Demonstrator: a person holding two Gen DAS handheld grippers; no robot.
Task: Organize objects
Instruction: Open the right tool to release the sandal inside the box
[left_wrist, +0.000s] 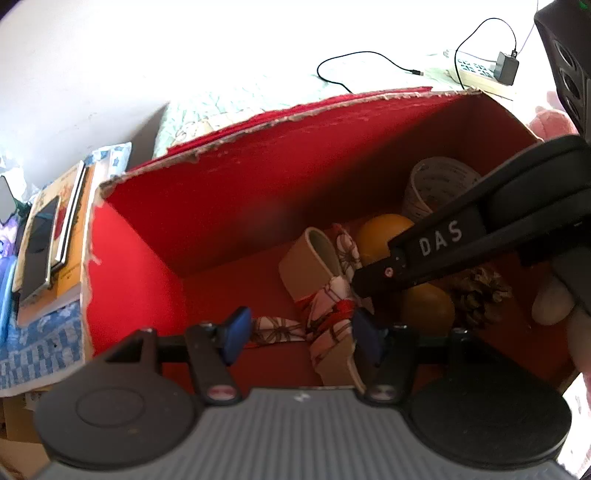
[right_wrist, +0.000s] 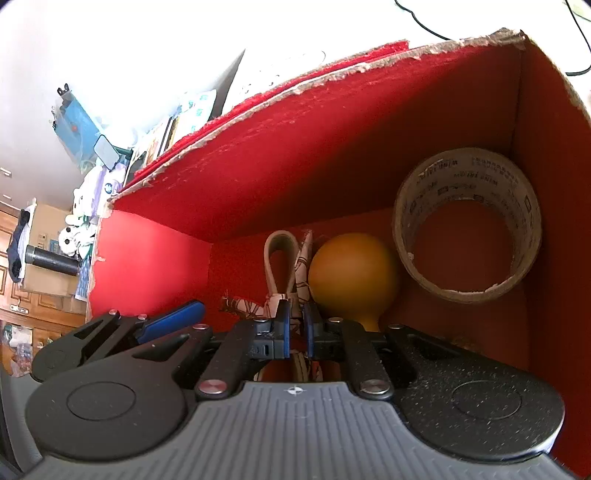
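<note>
A red cardboard box (left_wrist: 221, 206) holds a beige band with a red-and-white patterned ribbon (left_wrist: 332, 306), two orange balls (left_wrist: 384, 236) (left_wrist: 428, 306), a tape roll (left_wrist: 436, 184) and a pine cone (left_wrist: 480, 291). My left gripper (left_wrist: 299, 338) is open inside the box, its fingers on either side of the ribbon. My right gripper (right_wrist: 297, 330) is shut on the ribbon (right_wrist: 301, 266) next to an orange ball (right_wrist: 351, 277); the tape roll (right_wrist: 469, 225) leans in the box corner. The right gripper's arm crosses the left wrist view (left_wrist: 443, 247).
Books and a phone (left_wrist: 48, 240) lie on a blue checked cloth left of the box. A charger and cable (left_wrist: 506, 66) lie behind it. The box rim (right_wrist: 332, 77) is torn. Room clutter shows at far left (right_wrist: 74, 221).
</note>
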